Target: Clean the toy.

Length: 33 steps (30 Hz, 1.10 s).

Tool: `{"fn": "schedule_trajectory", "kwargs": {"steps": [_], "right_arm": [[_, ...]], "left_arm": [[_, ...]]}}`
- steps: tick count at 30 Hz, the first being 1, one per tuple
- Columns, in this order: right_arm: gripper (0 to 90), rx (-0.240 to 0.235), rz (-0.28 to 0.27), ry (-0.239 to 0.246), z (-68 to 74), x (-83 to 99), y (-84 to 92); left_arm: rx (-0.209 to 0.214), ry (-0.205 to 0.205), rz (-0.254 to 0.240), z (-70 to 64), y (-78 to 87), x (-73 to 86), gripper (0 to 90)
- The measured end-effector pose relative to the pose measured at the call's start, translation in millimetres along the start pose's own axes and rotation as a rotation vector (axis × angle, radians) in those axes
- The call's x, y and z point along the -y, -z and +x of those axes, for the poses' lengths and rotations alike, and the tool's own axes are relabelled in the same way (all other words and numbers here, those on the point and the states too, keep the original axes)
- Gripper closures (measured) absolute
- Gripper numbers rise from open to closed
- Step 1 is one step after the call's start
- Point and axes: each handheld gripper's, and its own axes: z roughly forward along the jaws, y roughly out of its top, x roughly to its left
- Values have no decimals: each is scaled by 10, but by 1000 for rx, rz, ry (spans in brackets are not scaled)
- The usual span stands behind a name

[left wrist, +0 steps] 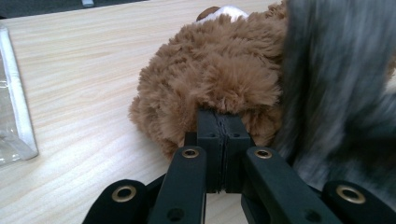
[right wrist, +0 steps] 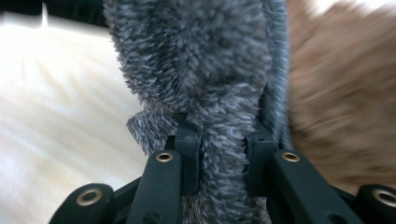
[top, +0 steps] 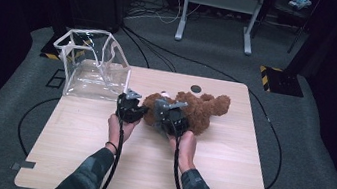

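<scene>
A brown plush bear [top: 199, 110] lies on its side near the middle of the wooden counter [top: 224, 183], with a clear plastic bag [top: 94, 65] standing open just to its left at the counter's far left corner. The left tongs [left wrist: 223, 122] are clenched, their jaws pressed together on a tuft of the bear's brown fur. The right tongs [right wrist: 223, 140] are clamped on a fold of grey fuzzy fabric [right wrist: 205, 70] that lies against the bear. In the high view both hands sit close together at the bear's near side.
</scene>
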Motion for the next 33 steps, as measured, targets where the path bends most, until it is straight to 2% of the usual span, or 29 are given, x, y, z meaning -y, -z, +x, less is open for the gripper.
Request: {"fn": "schedule_trajectory", "kwargs": {"steps": [5, 7, 8, 9, 10, 12, 14, 16, 18, 22, 25, 26, 27, 28, 31, 33], "right_arm": [[729, -43, 90, 16, 132, 166, -257], [727, -55, 109, 30, 142, 161, -254], [726, -61, 87, 34, 123, 142, -211], [725, -72, 66, 11, 112, 120, -156], [725, -71, 44, 9, 91, 99, -110], [724, -62, -15, -28, 30, 36, 47], [723, -43, -68, -42, -35, -52, 163], [723, -33, -77, -42, -66, -103, 164], [725, -41, -55, -50, -50, -114, 84], [727, -70, 33, -11, 102, -10, -180], [723, -101, 115, 9, 171, 56, -310], [721, -97, 115, 15, 174, 67, -312], [720, -103, 107, -1, 163, 57, -266], [720, -105, 80, 13, 132, 46, -229], [720, -81, -9, -4, 40, -24, -16], [720, -57, -55, -47, -55, -64, 95]], "left_arm": [[-1, -5, 6, 1, 7, 2, 891], [-1, -4, 5, 7, 4, 2, 890], [1, -6, 2, 14, 4, 2, 890], [1, -6, 5, 15, 5, 1, 890], [2, -6, 1, 15, 2, 3, 890], [2, 1, -2, 10, 1, 6, 890], [4, 3, -3, 9, -1, 5, 890], [2, 1, -3, 3, -3, 3, 891], [2, 4, 0, 2, -7, 3, 890], [1, 1, 5, 23, -16, 10, 890], [2, 5, 5, 25, -11, 11, 890], [6, 4, 2, 33, -8, 12, 890], [5, 6, -1, 36, -9, 13, 889], [5, 6, -1, 38, -12, 13, 889], [7, 5, 1, 32, -20, 17, 890], [6, 7, 3, 29, -23, 17, 890]]}}
